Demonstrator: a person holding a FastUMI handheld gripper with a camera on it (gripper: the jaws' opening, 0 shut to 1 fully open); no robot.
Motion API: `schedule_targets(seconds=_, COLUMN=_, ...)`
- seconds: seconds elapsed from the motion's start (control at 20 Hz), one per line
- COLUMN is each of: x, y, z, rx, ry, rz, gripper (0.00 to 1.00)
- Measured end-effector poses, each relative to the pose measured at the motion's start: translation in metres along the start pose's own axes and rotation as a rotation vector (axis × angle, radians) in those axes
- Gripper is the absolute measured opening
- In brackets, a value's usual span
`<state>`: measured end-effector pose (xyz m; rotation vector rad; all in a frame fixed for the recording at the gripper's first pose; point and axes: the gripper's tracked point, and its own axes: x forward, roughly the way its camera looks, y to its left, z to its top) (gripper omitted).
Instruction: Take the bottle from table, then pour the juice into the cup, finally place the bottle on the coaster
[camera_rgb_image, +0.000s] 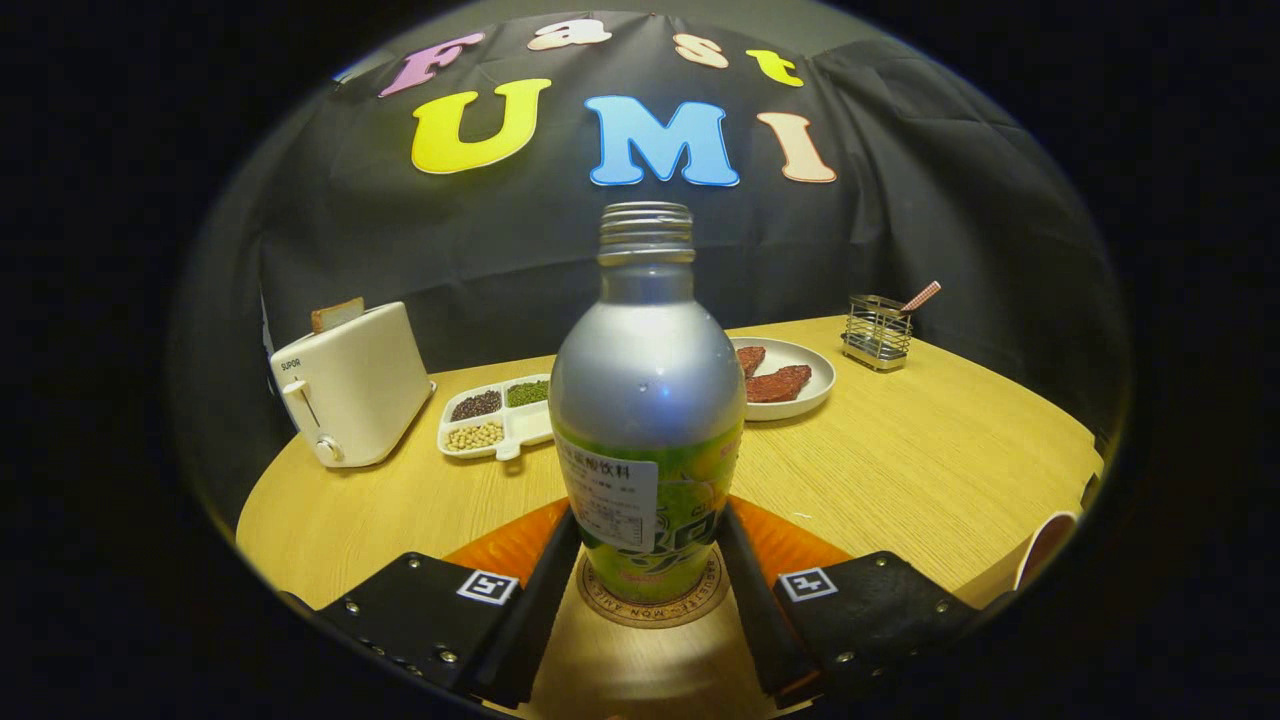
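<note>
A silver bottle (645, 380) with a green label and an open threaded neck stands upright on a round brown coaster (693, 607) on the wooden table (900, 460). My gripper (648, 530) is shut on the bottle: both fingers press against the lower labelled part, one on each side. The bottle's base rests on the coaster between the fingers. A cup (1045, 545) shows partly at the table's right edge, beyond my right finger.
A white toaster (350, 385) with a slice of bread stands at the back left. Beside it lies a divided tray of beans (497, 418). Behind the bottle are a white plate (815, 375) with reddish pieces and a wire holder (877, 332).
</note>
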<state>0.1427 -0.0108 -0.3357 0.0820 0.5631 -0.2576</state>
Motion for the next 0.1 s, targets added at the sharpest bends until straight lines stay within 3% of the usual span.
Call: schedule_targets(seconds=0.1, x=-0.0015, y=0.0027, z=-0.0024, rx=-0.007, ry=0.009, rz=0.011, gripper=0.84)
